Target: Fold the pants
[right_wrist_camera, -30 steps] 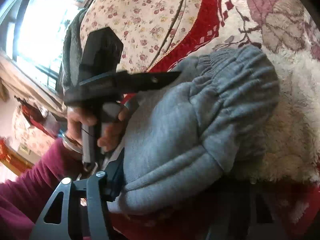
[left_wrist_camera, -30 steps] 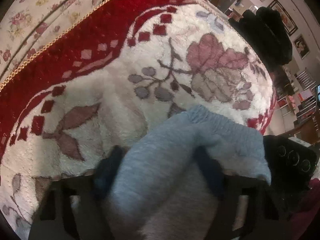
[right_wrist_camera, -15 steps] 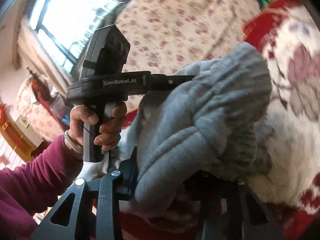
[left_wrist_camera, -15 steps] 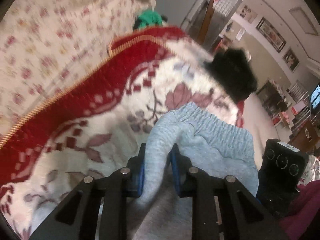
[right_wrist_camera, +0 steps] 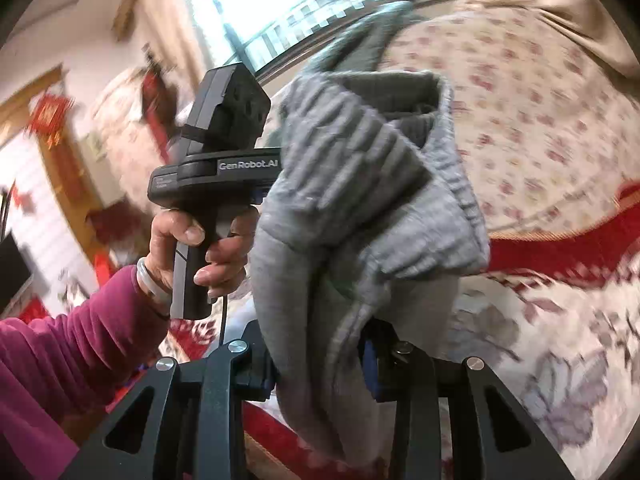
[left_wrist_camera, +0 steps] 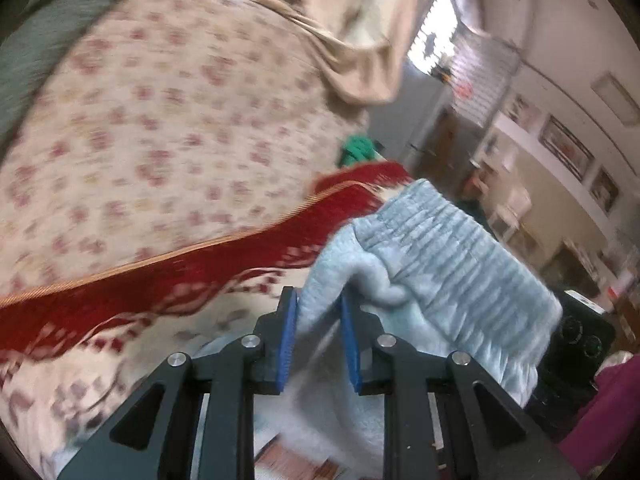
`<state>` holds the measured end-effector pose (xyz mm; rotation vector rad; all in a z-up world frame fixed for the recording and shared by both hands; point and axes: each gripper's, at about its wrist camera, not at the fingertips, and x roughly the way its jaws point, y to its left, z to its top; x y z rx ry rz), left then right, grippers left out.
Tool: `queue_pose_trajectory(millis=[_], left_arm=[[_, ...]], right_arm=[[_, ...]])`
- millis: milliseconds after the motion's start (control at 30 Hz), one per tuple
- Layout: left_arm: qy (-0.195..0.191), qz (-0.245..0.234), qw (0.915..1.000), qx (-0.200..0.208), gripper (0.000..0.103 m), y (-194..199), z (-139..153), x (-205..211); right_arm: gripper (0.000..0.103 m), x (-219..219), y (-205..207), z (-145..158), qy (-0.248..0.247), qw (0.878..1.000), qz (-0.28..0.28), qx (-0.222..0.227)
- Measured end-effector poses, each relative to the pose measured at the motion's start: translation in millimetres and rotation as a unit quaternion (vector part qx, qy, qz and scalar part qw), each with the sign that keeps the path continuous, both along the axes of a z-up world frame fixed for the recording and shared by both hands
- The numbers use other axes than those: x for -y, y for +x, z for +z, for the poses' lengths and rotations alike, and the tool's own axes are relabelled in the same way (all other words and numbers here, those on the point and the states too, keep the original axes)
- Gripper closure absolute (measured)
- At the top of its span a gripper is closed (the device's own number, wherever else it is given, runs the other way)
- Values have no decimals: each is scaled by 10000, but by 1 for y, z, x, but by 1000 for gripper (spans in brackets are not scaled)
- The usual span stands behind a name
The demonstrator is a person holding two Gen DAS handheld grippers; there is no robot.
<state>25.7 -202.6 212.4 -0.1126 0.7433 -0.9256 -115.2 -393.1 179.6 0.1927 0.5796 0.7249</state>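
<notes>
Pants: grey pants [left_wrist_camera: 452, 264] hang in the air between the two grippers, held at the waistband, above the blanket [left_wrist_camera: 132, 320].
Change: a second ago the waistband lay bunched on the blanket with both claws wide around it; now both claws have clamped it and lifted it clear.
Meaning: this looks like the pick-up and shake-out before any fold; no fold is made yet.
Left gripper [left_wrist_camera: 318, 320]: closed on a pinch of the waistband, blue pads pressing the cloth from both sides.
Right gripper [right_wrist_camera: 320, 364]: jaws closing, a thick bunch of waistband and leg cloth pressed between them.
Pants fabric: soft fleece knit, ribbed elastic waistband, limp and heavy, drooping in folds below the grip.
Blanket: plush, cream with mauve flowers and a red border edged in gold cord.
Cover: a cream cover [left_wrist_camera: 168, 128] with small red flowers rises behind the blanket; blurred.
Person: a left hand [right_wrist_camera: 188, 248] in a magenta sleeve [right_wrist_camera: 60, 356] grips the left gripper's black handle.
</notes>
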Motion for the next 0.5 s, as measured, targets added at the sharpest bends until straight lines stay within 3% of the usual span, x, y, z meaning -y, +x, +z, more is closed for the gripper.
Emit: queue_pose_trajectory(millis=[167,367,500], left_arm=[[43,913,9958,-107,88,-9,-23,-90],[196,2371,9706,-371,88,-32,-58,-205],[406,2758,9594,-420,87,-53,-67,-234]], right_arm=[[67,-78,11,-15,-572,9964,624,-37],[67,-167,16,-73,-1354,9807,1380,-280],[67,-205,12,-105,-1870,9677,1677,-221]])
